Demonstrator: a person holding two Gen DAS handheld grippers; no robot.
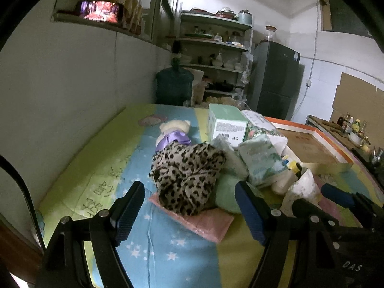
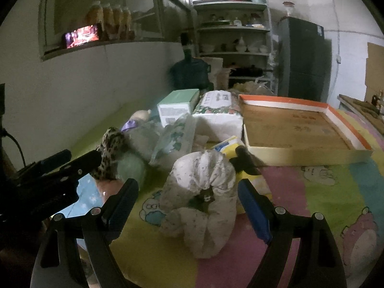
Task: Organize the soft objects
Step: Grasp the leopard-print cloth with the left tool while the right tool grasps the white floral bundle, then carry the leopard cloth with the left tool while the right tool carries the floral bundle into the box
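Observation:
A pile of soft things lies on a cartoon-print sheet. In the left wrist view a leopard-print cloth (image 1: 187,175) rests on a flat pink pack (image 1: 206,225), and my left gripper (image 1: 189,207) stands open just in front of it, holding nothing. Behind are a teddy in a purple dress (image 1: 172,133), a green plush (image 1: 226,193) and tissue packs (image 1: 259,160). In the right wrist view a white speckled cloth bundle (image 2: 201,196) lies between the wide-apart fingers of my right gripper (image 2: 187,205); the pads do not press it. The leopard-print cloth (image 2: 110,148) is at the left.
A shallow cardboard box with an orange rim (image 2: 283,100) sits at the right of the pile. A mint-green carton (image 2: 177,106) and a tissue pack (image 2: 218,115) stand behind. A wall runs along the left; a water jug (image 1: 174,86), shelves and a fridge (image 1: 276,79) stand beyond.

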